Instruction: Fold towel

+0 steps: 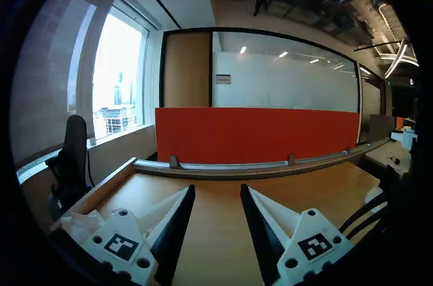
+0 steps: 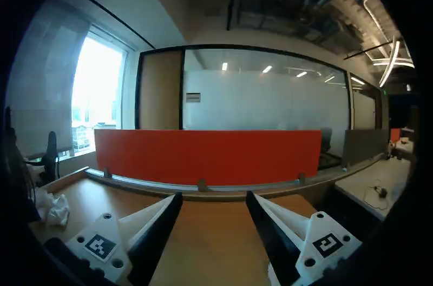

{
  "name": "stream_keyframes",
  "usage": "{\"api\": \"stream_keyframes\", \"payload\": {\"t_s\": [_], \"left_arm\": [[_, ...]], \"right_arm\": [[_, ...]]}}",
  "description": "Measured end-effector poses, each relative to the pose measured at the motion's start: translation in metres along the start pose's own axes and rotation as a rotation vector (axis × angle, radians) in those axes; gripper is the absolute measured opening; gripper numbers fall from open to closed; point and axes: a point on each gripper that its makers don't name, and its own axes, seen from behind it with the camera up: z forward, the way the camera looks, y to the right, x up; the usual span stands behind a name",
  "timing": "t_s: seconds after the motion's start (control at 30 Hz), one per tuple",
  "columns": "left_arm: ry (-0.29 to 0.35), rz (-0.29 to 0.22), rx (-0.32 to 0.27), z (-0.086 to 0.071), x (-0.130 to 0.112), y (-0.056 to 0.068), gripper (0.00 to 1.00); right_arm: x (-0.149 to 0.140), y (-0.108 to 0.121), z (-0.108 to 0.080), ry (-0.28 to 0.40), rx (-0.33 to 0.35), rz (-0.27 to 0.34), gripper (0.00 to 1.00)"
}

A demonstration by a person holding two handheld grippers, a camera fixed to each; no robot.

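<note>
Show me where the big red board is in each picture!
Left gripper view: the red board runs across the middle, standing behind the far edge of the wooden desk.
Right gripper view: the red board runs across the middle too, a little lower, behind the desk.
Shared landmark: the bright window is left of the board in both.

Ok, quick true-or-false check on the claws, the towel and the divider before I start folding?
1. The crumpled white towel lies on the wooden desk, at the left of the right gripper view. True.
2. The right claw is shut on the towel. False: it is open, with nothing between its fingers.
3. The left claw is open over bare desk. True.
4. The divider panel behind the desk is blue. False: it is orange.
</note>
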Motion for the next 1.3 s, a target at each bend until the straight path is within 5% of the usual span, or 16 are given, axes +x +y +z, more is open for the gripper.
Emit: {"api": "stream_keyframes", "payload": {"t_s": [0.27, 0.6, 1.3], "left_arm": [[0.046, 0.013, -0.016, -0.004, 0.007, 0.007, 0.61], [0.087, 0.036, -0.014, -0.008, 0.002, 0.008, 0.61], [0.127, 0.066, -0.013, -0.011, -0.060, 0.006, 0.61]], "right_arm": [[0.007, -0.007, -0.004, 0.005, 0.007, 0.029, 0.91], [0.007, -0.020, -0.008, -0.007, 0.013, -0.004, 0.92], [-0.010, -0.042, -0.012, 0.004, 0.010, -0.007, 0.93]]}}
